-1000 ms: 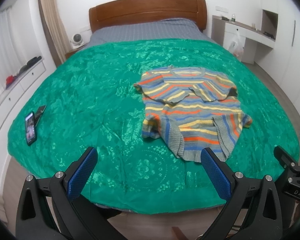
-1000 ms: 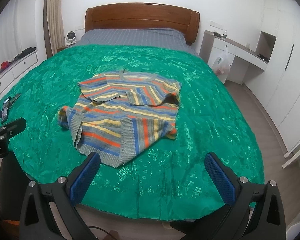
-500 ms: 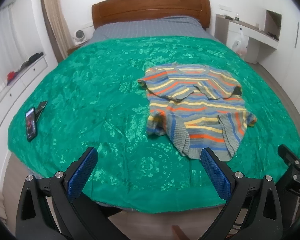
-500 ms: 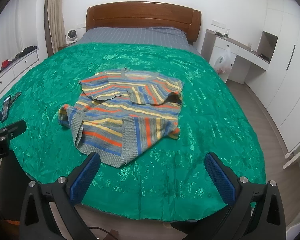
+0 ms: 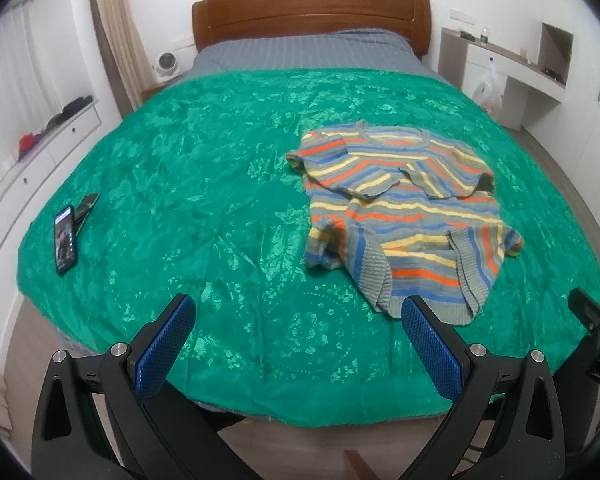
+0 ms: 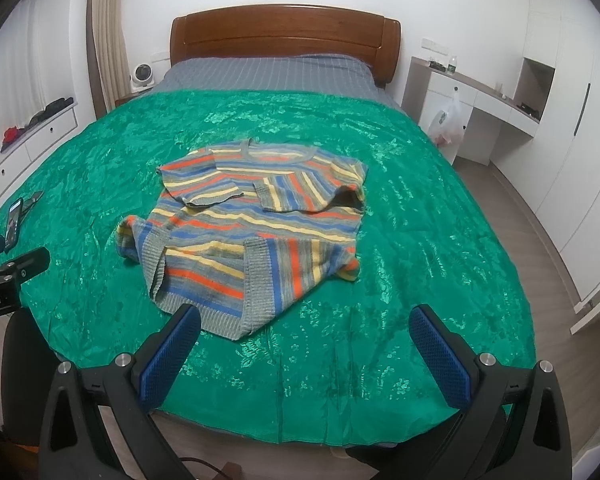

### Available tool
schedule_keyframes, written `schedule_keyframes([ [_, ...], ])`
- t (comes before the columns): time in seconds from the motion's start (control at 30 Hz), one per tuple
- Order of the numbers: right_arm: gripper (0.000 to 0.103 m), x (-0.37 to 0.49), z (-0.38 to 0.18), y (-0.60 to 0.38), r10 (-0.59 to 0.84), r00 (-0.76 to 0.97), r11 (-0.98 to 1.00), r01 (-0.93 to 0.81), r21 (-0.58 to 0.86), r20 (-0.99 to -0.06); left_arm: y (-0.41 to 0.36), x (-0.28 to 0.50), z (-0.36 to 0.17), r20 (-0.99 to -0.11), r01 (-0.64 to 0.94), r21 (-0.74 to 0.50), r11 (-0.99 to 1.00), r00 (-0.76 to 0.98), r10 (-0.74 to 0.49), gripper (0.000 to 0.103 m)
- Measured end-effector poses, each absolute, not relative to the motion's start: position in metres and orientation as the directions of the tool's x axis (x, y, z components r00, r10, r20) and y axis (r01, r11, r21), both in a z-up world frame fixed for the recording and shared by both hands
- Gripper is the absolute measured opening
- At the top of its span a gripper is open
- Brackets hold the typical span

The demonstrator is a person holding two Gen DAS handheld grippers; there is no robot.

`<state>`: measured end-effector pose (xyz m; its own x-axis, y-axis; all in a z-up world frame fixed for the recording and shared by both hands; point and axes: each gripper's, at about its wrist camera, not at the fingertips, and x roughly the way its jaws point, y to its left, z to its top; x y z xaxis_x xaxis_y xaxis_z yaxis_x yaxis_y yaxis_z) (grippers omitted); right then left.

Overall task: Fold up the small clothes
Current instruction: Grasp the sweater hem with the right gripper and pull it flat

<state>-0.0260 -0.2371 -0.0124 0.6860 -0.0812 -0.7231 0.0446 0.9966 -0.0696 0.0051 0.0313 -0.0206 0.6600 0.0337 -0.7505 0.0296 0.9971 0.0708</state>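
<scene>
Toward the foot edge of the bed [image 5: 100,184], on its green bedspread [image 6: 420,216], lies the striped sweater [image 5: 404,216] with both sleeves folded across its chest and its ribbed hem bunched and turned up at the end nearest the grippers. The left gripper [image 5: 296,332] hangs over the foot edge with jaws spread wide and empty, the hem just beyond its right fingertip, while the right gripper [image 6: 306,340] hovers likewise wide and empty, the hem just beyond its left fingertip. A phone [image 5: 65,238] with a lit screen rests near the bed's left edge, and the left gripper's body, at the left edge of the right wrist view, shows partial lettering ending in "bot.AI".
</scene>
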Motion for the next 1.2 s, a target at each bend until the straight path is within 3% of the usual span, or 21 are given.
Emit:
schedule_keyframes([
  [0.5,0.103,-0.014,-0.027,-0.236,-0.064,0.664,0.998,0.033,-0.056,-0.745,0.031,0.007,-0.027,-0.769,0.031,0.100,0.995,0.637,0.058,0.103],
  [0.83,0.101,0.100,-0.098,-0.208,0.035,0.583,0.998,-0.064,-0.003,-0.812,0.055,0.016,-0.042,-0.809,-0.017,0.045,0.999,0.586,0.046,0.103],
  [0.9,0.089,0.129,-0.128,-0.204,-0.031,0.549,0.997,-0.048,-0.069,-0.835,0.055,0.015,-0.043,-0.810,-0.021,0.059,0.998,0.583,0.060,0.103],
  [0.97,0.058,0.145,-0.151,-0.211,-0.041,0.494,0.997,-0.035,-0.067,-0.869,0.055,0.013,-0.043,-0.810,-0.026,0.092,0.995,0.579,0.090,0.103],
  [1.03,0.042,0.144,-0.152,-0.226,-0.001,0.496,1.000,-0.010,-0.007,-0.868,0.057,0.012,-0.043,-0.809,-0.033,0.112,0.993,0.578,0.110,0.103],
  [1.07,0.019,0.138,-0.146,-0.231,0.003,0.509,1.000,0.000,0.003,-0.861,0.058,0.012,-0.043,-0.807,-0.036,0.116,0.993,0.579,0.115,0.103],
  [1.1,0.009,0.131,-0.139,-0.237,-0.001,0.524,1.000,0.015,0.008,-0.852,0.060,0.012,-0.043,-0.806,-0.042,0.120,0.992,0.579,0.122,0.103],
  [1.2,0.007,0.108,-0.120,-0.256,0.021,0.548,0.998,0.038,0.050,-0.836,0.062,0.017,-0.048,-0.815,-0.050,0.110,0.993,0.567,0.119,0.103],
])
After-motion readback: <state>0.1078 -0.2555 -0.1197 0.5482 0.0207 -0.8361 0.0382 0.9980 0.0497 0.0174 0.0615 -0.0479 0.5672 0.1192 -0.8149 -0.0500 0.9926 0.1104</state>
